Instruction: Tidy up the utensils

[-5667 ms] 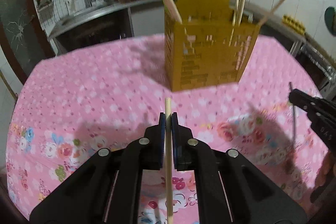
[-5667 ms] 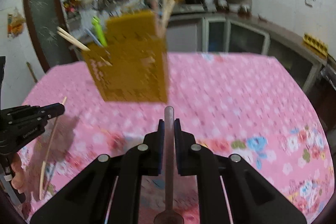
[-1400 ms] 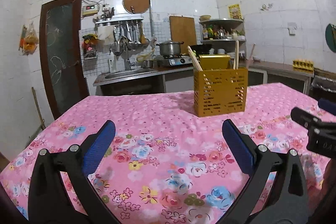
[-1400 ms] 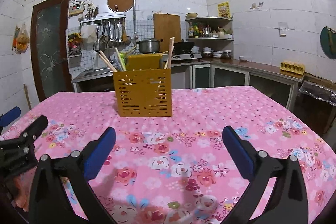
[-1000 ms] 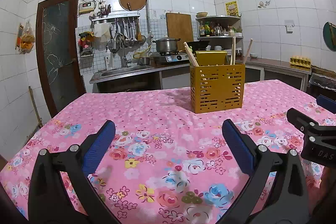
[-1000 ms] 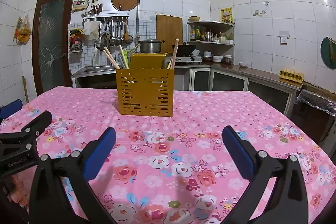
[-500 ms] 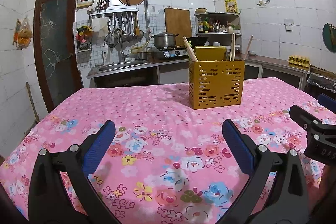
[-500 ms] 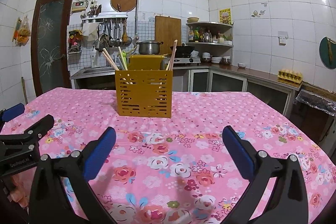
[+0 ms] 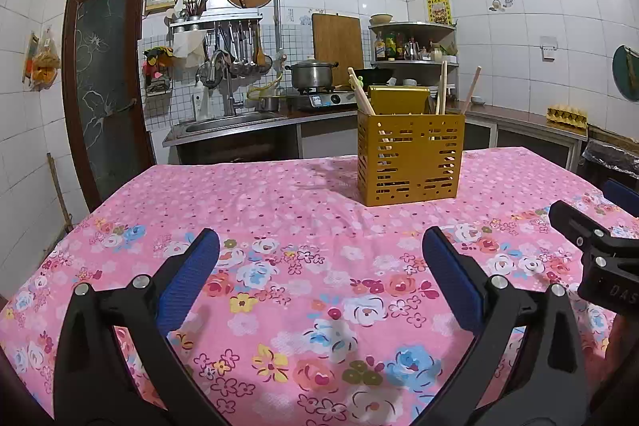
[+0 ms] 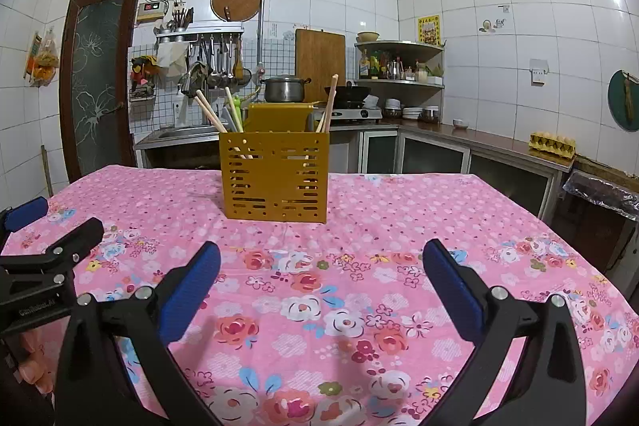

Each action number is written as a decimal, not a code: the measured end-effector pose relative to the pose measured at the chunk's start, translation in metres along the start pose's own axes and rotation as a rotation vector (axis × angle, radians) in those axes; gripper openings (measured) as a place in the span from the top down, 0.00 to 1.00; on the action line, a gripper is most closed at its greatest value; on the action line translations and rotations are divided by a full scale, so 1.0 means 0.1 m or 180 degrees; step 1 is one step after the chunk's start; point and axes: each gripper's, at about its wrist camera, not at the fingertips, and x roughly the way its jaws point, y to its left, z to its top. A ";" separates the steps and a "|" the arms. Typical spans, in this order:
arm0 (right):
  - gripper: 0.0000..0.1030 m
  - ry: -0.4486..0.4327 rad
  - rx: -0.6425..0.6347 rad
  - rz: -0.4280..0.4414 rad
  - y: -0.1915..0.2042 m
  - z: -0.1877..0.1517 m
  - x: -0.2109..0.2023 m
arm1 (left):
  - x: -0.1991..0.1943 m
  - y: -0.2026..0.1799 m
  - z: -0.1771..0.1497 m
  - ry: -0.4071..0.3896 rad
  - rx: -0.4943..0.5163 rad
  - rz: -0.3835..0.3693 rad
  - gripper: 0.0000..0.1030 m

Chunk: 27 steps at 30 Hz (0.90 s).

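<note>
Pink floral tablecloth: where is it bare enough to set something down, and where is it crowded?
Nearly the whole pink floral tablecloth is bare: the wide stretch between the open left gripper, the open right gripper and the yellow slotted utensil holder, plus both sides of the holder. The only crowded spot is inside the holder, where wooden chopsticks stand.

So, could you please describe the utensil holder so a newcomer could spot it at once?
Look at the table with the pink floral cloth. Toward its far side stands the utensil holder, the only thing on the cloth: a mustard-yellow slotted box with wooden chopsticks poking out.
</note>
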 end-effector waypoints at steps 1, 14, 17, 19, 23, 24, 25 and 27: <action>0.04 -0.0002 -0.0002 0.0000 0.00 0.00 0.00 | 0.00 0.00 0.00 0.0001 0.0002 0.0000 0.05; 0.04 0.0014 -0.0002 0.0002 -0.01 -0.01 0.01 | -0.03 -0.02 0.01 -0.0018 0.0016 -0.0005 0.05; 0.04 0.0015 -0.0001 0.0003 -0.01 -0.01 0.01 | -0.03 -0.02 0.01 -0.0017 0.0015 -0.0003 0.05; 0.04 0.0019 -0.0004 0.0002 -0.01 -0.01 0.01 | -0.03 -0.02 0.01 -0.0017 0.0013 -0.0003 0.05; 0.04 0.0021 -0.0006 0.0002 -0.02 -0.02 0.01 | -0.03 -0.02 0.01 -0.0015 0.0011 -0.0003 0.05; 0.04 0.0022 -0.0006 0.0002 -0.02 -0.02 0.01 | -0.02 -0.02 0.01 -0.0018 0.0013 -0.0004 0.05; 0.04 0.0021 -0.0005 0.0002 -0.02 -0.01 0.01 | -0.03 -0.03 0.01 -0.0019 0.0014 -0.0004 0.05; 0.04 0.0020 -0.0007 0.0003 -0.02 -0.02 0.01 | -0.02 -0.02 0.01 -0.0018 0.0012 -0.0003 0.05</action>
